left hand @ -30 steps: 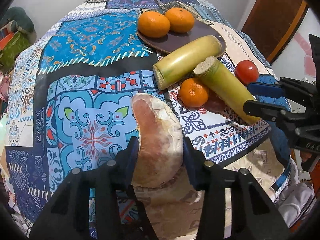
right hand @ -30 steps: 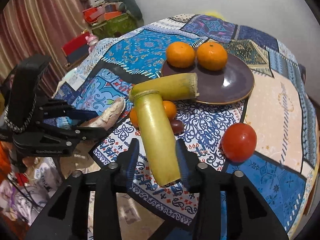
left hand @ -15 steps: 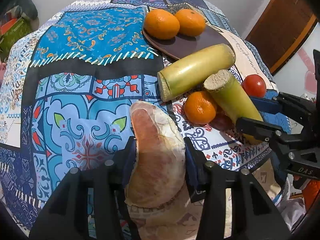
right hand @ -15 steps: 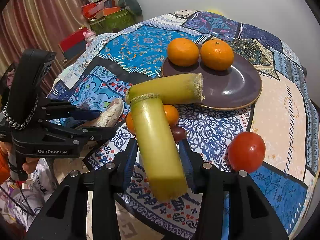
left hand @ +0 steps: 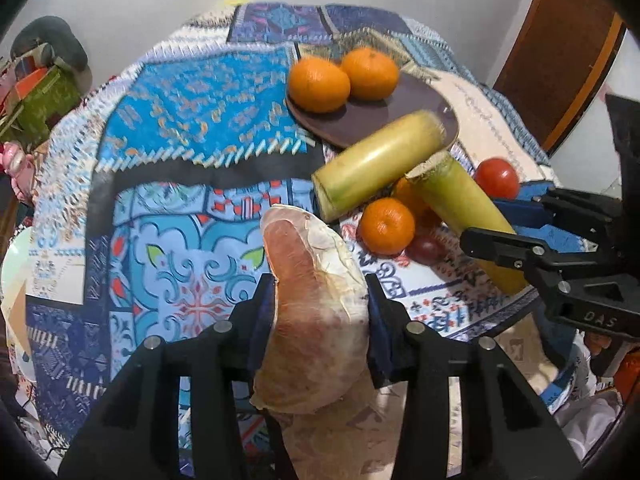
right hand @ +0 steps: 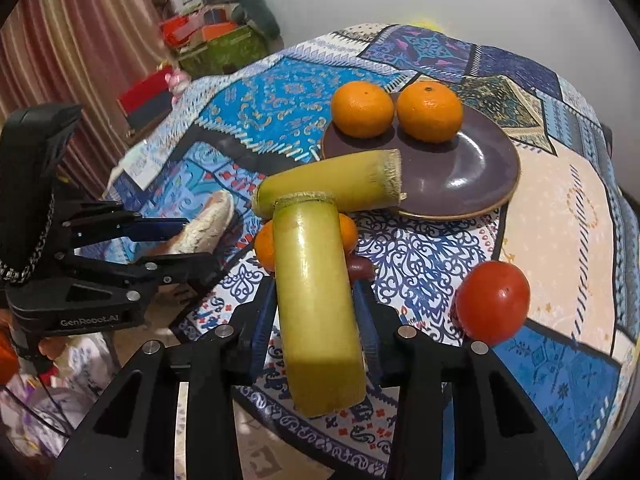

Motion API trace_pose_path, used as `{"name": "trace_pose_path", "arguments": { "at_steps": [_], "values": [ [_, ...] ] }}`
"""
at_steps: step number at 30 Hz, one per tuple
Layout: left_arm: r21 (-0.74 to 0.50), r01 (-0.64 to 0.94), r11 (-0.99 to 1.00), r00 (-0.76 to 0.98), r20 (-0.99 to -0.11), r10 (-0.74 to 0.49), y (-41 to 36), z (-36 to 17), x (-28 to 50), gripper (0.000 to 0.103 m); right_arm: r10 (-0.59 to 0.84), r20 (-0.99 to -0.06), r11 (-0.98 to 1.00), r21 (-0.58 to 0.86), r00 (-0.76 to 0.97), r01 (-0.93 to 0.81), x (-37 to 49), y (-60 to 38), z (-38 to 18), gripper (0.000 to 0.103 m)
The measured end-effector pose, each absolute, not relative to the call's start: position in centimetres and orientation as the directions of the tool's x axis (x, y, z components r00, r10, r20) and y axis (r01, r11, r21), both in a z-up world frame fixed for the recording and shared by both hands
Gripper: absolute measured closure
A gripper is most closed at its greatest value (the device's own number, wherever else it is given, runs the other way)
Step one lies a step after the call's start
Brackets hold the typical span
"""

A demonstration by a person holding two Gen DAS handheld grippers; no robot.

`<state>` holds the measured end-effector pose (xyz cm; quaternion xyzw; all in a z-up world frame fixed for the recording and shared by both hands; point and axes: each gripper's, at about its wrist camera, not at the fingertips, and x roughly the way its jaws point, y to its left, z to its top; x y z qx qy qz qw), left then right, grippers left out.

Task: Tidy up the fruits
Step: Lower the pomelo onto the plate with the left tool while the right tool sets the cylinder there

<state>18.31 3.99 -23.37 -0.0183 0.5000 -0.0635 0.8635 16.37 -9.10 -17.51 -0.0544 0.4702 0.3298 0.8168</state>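
My left gripper (left hand: 320, 300) is shut on a pale reddish-brown tuber (left hand: 316, 300), held over the table's near edge; it also shows in the right wrist view (right hand: 206, 226). My right gripper (right hand: 314, 312) is shut on a yellow-green sugarcane piece (right hand: 316, 304), seen from the left wrist view too (left hand: 464, 204). A second sugarcane piece (right hand: 328, 184) lies with one end on the brown plate (right hand: 472, 176), which holds two oranges (right hand: 362, 110) (right hand: 430, 112). Small oranges (left hand: 386, 226) and a dark grape (left hand: 426, 248) lie under the held cane. A tomato (right hand: 492, 300) sits to the right.
The round table wears a blue patterned cloth (left hand: 200, 120). A wooden door (left hand: 560, 52) stands at right. Boxes and clutter (right hand: 216, 40) sit by the curtain (right hand: 80, 40) at left. The left gripper's body (right hand: 80, 264) is close beside my right one.
Both grippers have lifted their loads: the tuber and the sugarcane piece stand higher above the cloth, and the views have tilted up toward the wall. Fruit on the table has not moved.
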Motion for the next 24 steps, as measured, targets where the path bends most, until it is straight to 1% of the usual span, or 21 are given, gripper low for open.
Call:
{"name": "trace_pose_path", "arguments": {
  "at_steps": [10, 15, 24],
  "values": [
    [-0.061, 0.124, 0.990, 0.582, -0.804, -0.122, 2.6, -18.9, 18.2, 0.060, 0.497, -0.747, 0.815, 0.229, 0.442, -0.532, 16.1, -11.9, -14.1, 0.067],
    [-0.049, 0.140, 0.989, 0.621, -0.774, -0.126, 1.5, -16.7, 19.4, 0.060, 0.478, -0.712, 0.842, 0.204, 0.514, -0.499, 16.8, -13.4, -11.9, 0.067],
    [-0.041, 0.165, 0.985, 0.677, -0.721, -0.144, -0.2, -13.6, 22.1, 0.060, 0.458, -0.652, 0.873, 0.203, 0.605, -0.443, 18.7, -15.7, -8.8, 0.067]
  ]
}}
